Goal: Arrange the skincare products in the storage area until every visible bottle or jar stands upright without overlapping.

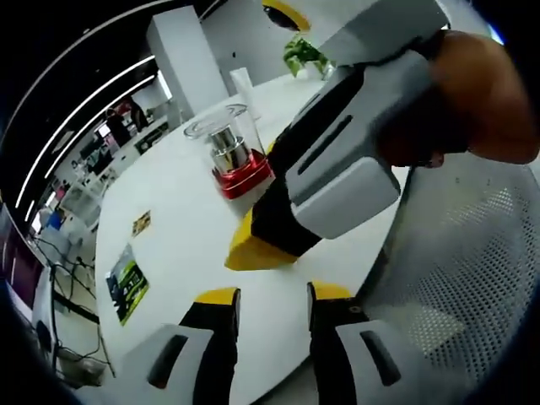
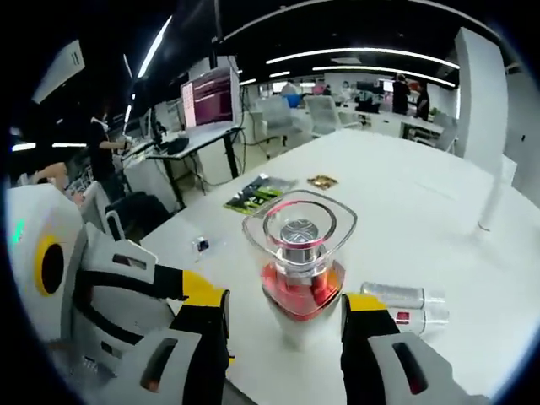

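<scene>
Jar (image 2: 299,266) upright between open right tool (image 2: 285,319) jaws — contact unclear.

a white table (image 2: 422,194) carries a green-and-black leaflet (image 2: 257,194) with a small brown card (image 2: 322,181) near it. beyond stand a lit monitor (image 2: 208,97), office chairs (image 2: 321,114) and a green plant (image 1: 305,55).

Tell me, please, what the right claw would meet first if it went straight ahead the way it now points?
Most likely the upright clear-capped bottle with the red base, which stands between the open right claw's tips, though its exact depth is unclear.
</scene>
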Demonstrator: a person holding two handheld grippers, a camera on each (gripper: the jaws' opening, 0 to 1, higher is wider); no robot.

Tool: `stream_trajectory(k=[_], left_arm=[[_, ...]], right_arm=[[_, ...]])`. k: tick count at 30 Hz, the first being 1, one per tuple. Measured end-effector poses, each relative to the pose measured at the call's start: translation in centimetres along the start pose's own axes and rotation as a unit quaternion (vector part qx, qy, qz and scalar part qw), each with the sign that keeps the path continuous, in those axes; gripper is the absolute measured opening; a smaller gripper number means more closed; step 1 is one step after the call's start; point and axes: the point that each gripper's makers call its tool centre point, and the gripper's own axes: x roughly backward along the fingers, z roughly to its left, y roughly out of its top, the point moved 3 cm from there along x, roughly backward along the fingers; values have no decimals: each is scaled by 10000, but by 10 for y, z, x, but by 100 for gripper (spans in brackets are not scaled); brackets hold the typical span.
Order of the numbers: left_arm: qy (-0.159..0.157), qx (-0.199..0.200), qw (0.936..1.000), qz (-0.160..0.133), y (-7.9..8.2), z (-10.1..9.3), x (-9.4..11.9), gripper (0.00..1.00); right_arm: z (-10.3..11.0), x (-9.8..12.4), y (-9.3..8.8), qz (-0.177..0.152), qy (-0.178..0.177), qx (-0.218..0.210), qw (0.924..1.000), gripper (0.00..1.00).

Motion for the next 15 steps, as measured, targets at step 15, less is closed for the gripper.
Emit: stream_trajectory(k=[15], left_arm=[[222, -5, 9997, 121, -4, 7, 0, 28]], right_arm=[[-8, -6, 1, -124, 120, -278, 9995, 42]])
